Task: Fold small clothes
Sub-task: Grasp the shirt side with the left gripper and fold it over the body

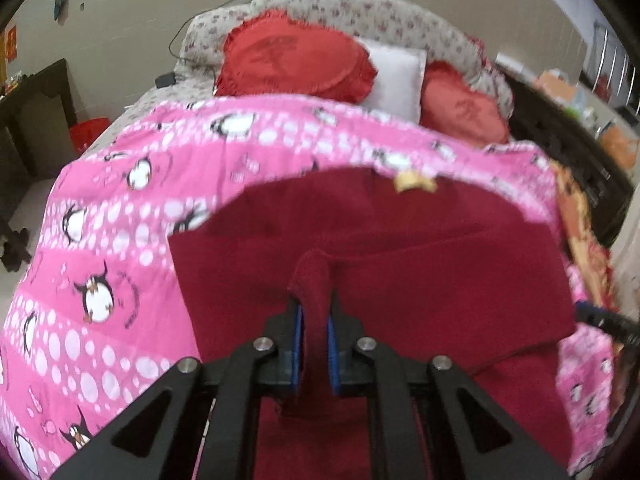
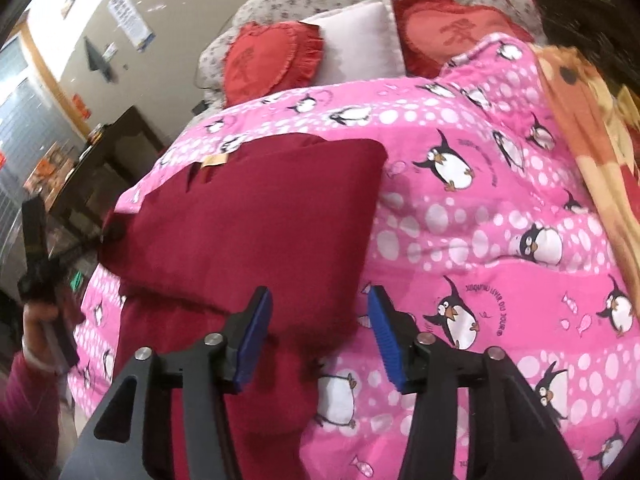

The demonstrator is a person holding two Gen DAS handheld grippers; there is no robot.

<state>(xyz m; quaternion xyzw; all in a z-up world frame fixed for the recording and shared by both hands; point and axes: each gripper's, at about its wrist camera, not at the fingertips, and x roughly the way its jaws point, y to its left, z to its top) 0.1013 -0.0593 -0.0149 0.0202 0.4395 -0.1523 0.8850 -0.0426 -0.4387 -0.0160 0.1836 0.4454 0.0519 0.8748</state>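
A dark red garment lies folded on the pink penguin quilt, with a tan label at its far edge. My left gripper is shut on a pinched-up ridge of the red cloth at the garment's near edge. In the right wrist view the same red garment lies left of centre on the quilt. My right gripper is open above the garment's near right corner, its blue pads apart with nothing gripped. The left gripper's body, held by a hand, shows at the far left.
Two red heart cushions and a white pillow lie at the bed's head on floral bedding. An orange patterned blanket lies along the quilt's right side. Dark furniture stands left of the bed.
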